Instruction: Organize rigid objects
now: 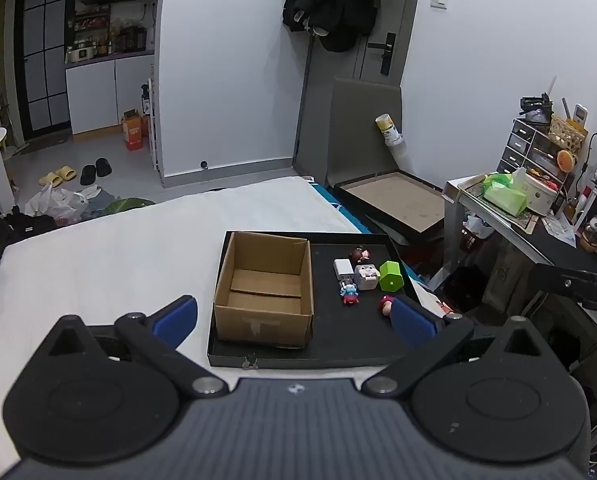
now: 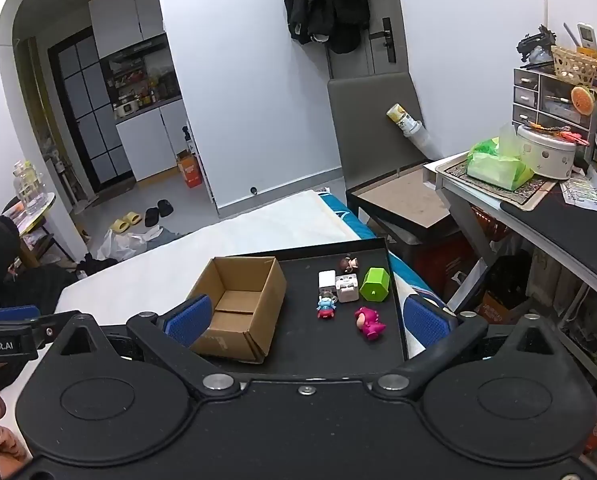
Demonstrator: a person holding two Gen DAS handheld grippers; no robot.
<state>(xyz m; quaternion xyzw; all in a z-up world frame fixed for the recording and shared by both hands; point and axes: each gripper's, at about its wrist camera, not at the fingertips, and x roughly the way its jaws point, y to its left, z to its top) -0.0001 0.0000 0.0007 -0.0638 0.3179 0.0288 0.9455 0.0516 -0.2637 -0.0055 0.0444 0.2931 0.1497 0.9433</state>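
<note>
Left gripper [image 1: 294,320]: I've got it hovering near the front edge of the tray, jaws spread wide and nothing between the blue pads [image 1: 176,320], so it's free to steady the box if I need that

Cardboard box [image 2: 238,304]: open top, empty as far as I can see, sitting in the left half of the tray; my guess is that's where the toys are meant to end up, which is why it's parked right beside them

Black tray [image 2: 310,348]: lies on the white mattress [image 2: 202,252] and keeps box and toys together in one flat work area

Toy cluster: all on the right half of the tray, well clear of the box; far row has the small brown figure [image 2: 348,264], then the white block [image 2: 327,280] touching the grey-white cube toy [image 2: 347,288], with the green block [image 2: 374,284] tipped on its side at the right

Near toys: blue figure [image 2: 326,307] and pink figure [image 2: 368,322] lie apart from the rest, nearest to me, so I'd judge them the easy first picks

Right gripper [image 2: 306,316]: also fully spread, holding nothing, aimed down across the tray with the toys between its fingers in view; nothing picked yet
</note>
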